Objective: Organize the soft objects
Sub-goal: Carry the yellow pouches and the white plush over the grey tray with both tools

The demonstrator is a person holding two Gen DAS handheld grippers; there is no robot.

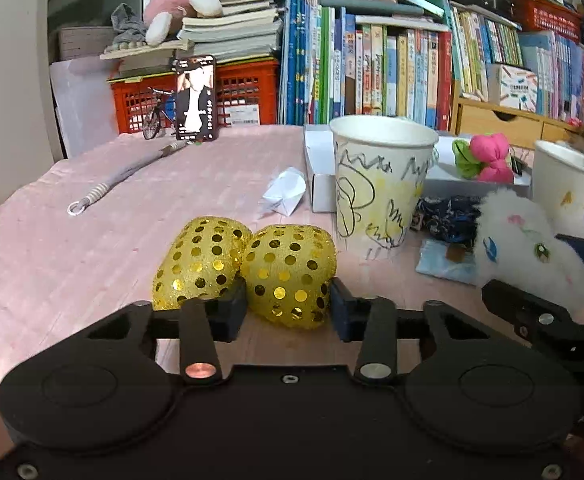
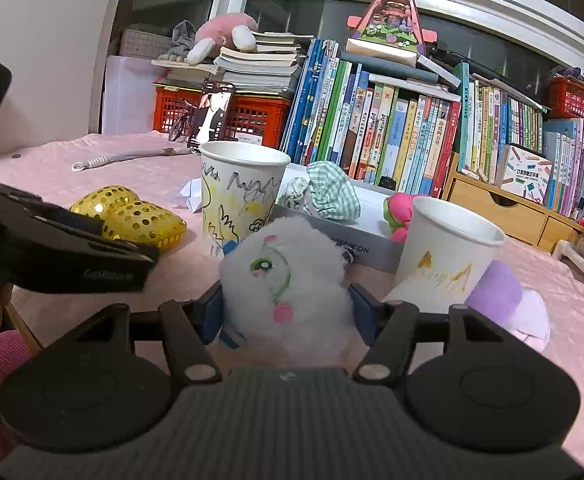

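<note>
A yellow sequined soft heart (image 1: 288, 272) lies on the pink table cover. My left gripper (image 1: 289, 310) is shut on its right lobe; the left lobe (image 1: 202, 260) sticks out past the left finger. The heart also shows in the right wrist view (image 2: 140, 220). My right gripper (image 2: 288, 312) is shut on a white fluffy soft toy (image 2: 288, 280) with a stitched green eye, also in the left wrist view (image 1: 527, 248). A scribbled paper cup (image 1: 379, 184) stands just behind the heart, and a second paper cup (image 2: 443, 248) stands right of the white toy.
A white box (image 2: 355, 240) behind the cups carries a green checked scrunchie (image 2: 327, 192) and a pink-and-green soft toy (image 1: 487, 158). A purple plush (image 2: 507, 300), a dark blue cloth (image 1: 447, 220), folded paper (image 1: 284, 192), a grey cord (image 1: 124, 176), a phone (image 1: 196, 98), a red crate and books stand around.
</note>
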